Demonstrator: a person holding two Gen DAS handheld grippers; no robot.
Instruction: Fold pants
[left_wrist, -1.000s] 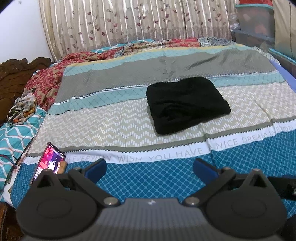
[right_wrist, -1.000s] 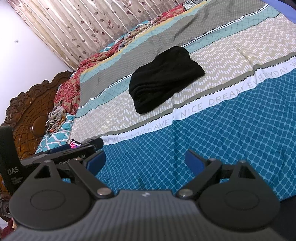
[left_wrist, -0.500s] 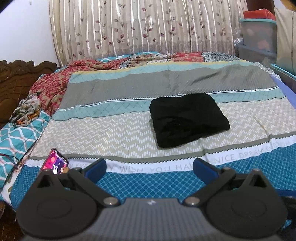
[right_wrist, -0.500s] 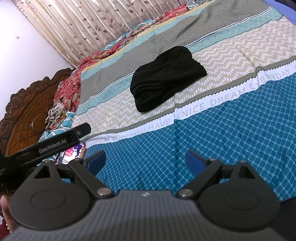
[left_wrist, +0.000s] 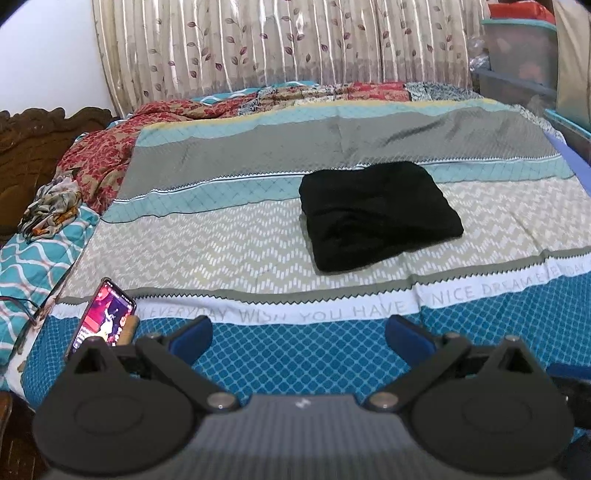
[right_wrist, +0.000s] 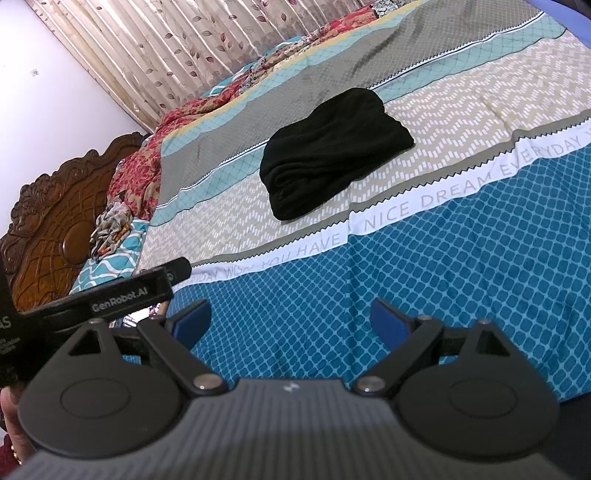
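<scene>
Black pants (left_wrist: 376, 212) lie folded into a compact rectangle on the patterned bedspread (left_wrist: 221, 243), on its beige zigzag band. They also show in the right wrist view (right_wrist: 332, 155). My left gripper (left_wrist: 299, 332) is open and empty, held over the blue band near the bed's front edge, well short of the pants. My right gripper (right_wrist: 291, 319) is open and empty, also over the blue band and apart from the pants. The left gripper's body (right_wrist: 122, 295) shows at the left of the right wrist view.
A lit phone (left_wrist: 105, 314) leans at the bed's front left. A carved wooden headboard (right_wrist: 48, 206) and crumpled cloths (left_wrist: 51, 206) are at the left. Curtains (left_wrist: 280, 44) hang behind the bed. Plastic storage boxes (left_wrist: 524, 55) stand at the back right.
Both grippers have drawn back and risen a little from the bed, staying open. The left gripper's body has shifted in the right wrist view. The pants have not moved.
</scene>
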